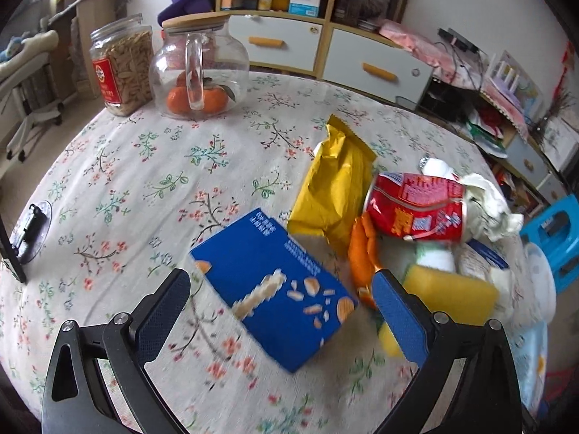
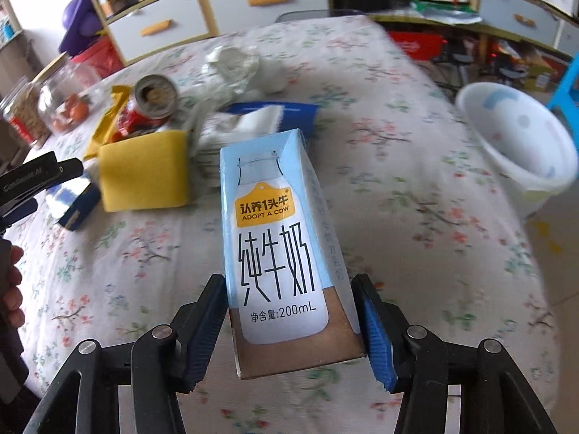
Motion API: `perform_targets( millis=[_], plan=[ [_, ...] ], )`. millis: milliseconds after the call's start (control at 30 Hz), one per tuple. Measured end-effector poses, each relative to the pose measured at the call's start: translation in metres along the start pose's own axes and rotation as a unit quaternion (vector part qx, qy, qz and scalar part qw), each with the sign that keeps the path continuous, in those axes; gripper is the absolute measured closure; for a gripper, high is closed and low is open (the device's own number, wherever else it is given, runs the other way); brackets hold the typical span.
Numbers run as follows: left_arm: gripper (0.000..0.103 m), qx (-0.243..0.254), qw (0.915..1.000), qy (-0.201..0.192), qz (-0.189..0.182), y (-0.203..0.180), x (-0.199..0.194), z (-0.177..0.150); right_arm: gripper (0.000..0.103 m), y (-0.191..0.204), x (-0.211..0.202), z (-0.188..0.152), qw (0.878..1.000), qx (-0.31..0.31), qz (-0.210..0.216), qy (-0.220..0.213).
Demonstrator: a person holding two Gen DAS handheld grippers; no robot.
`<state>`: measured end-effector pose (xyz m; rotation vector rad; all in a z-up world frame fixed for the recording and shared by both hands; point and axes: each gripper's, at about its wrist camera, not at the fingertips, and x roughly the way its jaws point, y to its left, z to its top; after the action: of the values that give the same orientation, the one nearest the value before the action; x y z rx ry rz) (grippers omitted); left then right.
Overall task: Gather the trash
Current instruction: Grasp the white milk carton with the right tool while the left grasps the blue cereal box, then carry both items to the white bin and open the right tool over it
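1. Presently the right gripper (image 2: 291,329) is clamped on a milk carton (image 2: 278,253), both pads pressed to its side faces near the base; carton fills the centre of the right wrist view, top end tilted away toward the trash pile
2. White bin (image 2: 521,144) sits at the right edge of that view, beyond the table's edge, mouth open and tipped toward camera – the likely drop point, my judgement
3. To do it well: keep the squeeze even, since a thin carton may buckle or slip; carry it over the rim before letting go, not from short of it
4. Left gripper (image 1: 280,298) is spread wide and holds nothing; a blue snack box (image 1: 275,289) lies between its fingers, low centre of the left wrist view, apparently untouched
5. Remaining trash clusters right of centre there: yellow wrapper (image 1: 336,188), red can (image 1: 416,206), crumpled tissue (image 1: 488,202), yellow sponge (image 1: 452,294)
6. Blur suggests motion; slow down near the bin
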<state>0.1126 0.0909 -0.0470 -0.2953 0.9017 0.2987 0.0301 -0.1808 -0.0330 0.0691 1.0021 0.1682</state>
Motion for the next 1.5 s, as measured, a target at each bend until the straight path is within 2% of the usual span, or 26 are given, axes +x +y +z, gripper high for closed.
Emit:
perform_targets(
  millis=[133, 233, 333, 467, 533, 600, 633, 667, 700, 733, 767, 867, 967, 1000, 1067, 1100, 1133, 1200, 1333, 1500],
  plan=[
    [0.004, 0.010, 0.9997, 0.006, 0.019, -0.007, 0.013, -0.002, 0.042, -0.017, -0.001, -0.001, 1.000, 0.019, -0.010, 0.003],
    [0.017, 0.020, 0.9993, 0.027, 0.017, -0.008, 0.020, -0.007, 0.042, -0.027, -0.004, -0.001, 0.999, 0.032, -0.015, 0.001],
    [0.026, 0.040, 0.9989, 0.019, 0.015, -0.004, 0.015, -0.014, 0.042, -0.032, -0.005, 0.000, 0.999, 0.044, -0.015, 0.000],
    [0.028, 0.036, 0.9991, 0.023, -0.010, 0.011, 0.004, -0.021, 0.042, -0.036, -0.006, 0.003, 0.998, 0.059, -0.006, 0.000],
    [0.035, 0.028, 0.9989, 0.027, -0.026, 0.020, -0.003, -0.023, 0.042, -0.034, -0.006, 0.006, 0.998, 0.059, -0.004, -0.002],
    [0.035, 0.025, 0.9985, 0.026, -0.041, 0.026, -0.014, -0.025, 0.042, -0.034, -0.007, 0.009, 0.998, 0.062, 0.002, -0.003],
    [0.045, 0.029, 0.9983, 0.021, -0.047, 0.027, -0.021, -0.025, 0.042, -0.035, -0.009, 0.014, 0.998, 0.065, 0.007, -0.002],
    [0.059, 0.038, 0.9978, 0.013, -0.054, 0.027, -0.028, -0.023, 0.042, -0.036, -0.009, 0.018, 0.998, 0.067, 0.009, -0.003],
    [0.069, 0.050, 0.9970, 0.007, -0.059, 0.024, -0.036, -0.022, 0.042, -0.037, -0.012, 0.023, 0.998, 0.069, 0.008, -0.006],
    [0.087, 0.056, 0.9964, 0.006, -0.063, 0.023, -0.041, -0.021, 0.042, -0.039, -0.015, 0.029, 0.997, 0.070, 0.004, -0.011],
    [0.089, 0.060, 0.9957, 0.006, -0.070, 0.021, -0.045, -0.021, 0.042, -0.043, -0.021, 0.037, 0.997, 0.073, -0.001, -0.020],
    [0.089, 0.074, 0.9940, 0.028, -0.076, 0.016, -0.043, -0.021, 0.042, -0.057, -0.030, 0.053, 0.995, 0.093, -0.001, -0.030],
    [0.087, 0.036, 0.9935, 0.062, -0.088, 0.027, -0.033, -0.020, 0.042, -0.071, -0.035, 0.064, 0.993, 0.117, 0.004, -0.032],
    [0.082, 0.031, 0.9937, 0.069, -0.083, 0.030, -0.031, -0.020, 0.042, -0.075, -0.036, 0.066, 0.992, 0.119, 0.002, -0.032],
    [0.049, 0.018, 0.9937, 0.088, -0.067, 0.033, -0.025, -0.018, 0.042, -0.081, -0.037, 0.073, 0.992, 0.119, -0.004, -0.030],
    [0.024, 0.006, 0.9937, 0.090, -0.066, 0.036, -0.025, -0.018, 0.042, -0.083, -0.037, 0.077, 0.993, 0.117, -0.009, -0.029],
    [0.015, -0.014, 0.9941, 0.083, -0.068, 0.039, -0.027, -0.016, 0.042, -0.086, -0.036, 0.081, 0.993, 0.114, -0.013, -0.029],
    [0.015, -0.024, 0.9953, 0.076, -0.055, 0.040, -0.028, -0.012, 0.042, -0.090, -0.034, 0.089, 0.993, 0.108, -0.019, -0.032],
    [0.015, -0.025, 0.9967, 0.076, 0.011, 0.046, -0.018, 0.000, 0.042, -0.102, -0.019, 0.091, 0.993, 0.110, -0.014, -0.034],
    [0.016, -0.030, 0.9938, 0.099, 0.041, 0.062, 0.004, -0.005, 0.042, -0.122, 0.008, 0.085, 0.990, 0.139, 0.009, 0.011]
  ],
)
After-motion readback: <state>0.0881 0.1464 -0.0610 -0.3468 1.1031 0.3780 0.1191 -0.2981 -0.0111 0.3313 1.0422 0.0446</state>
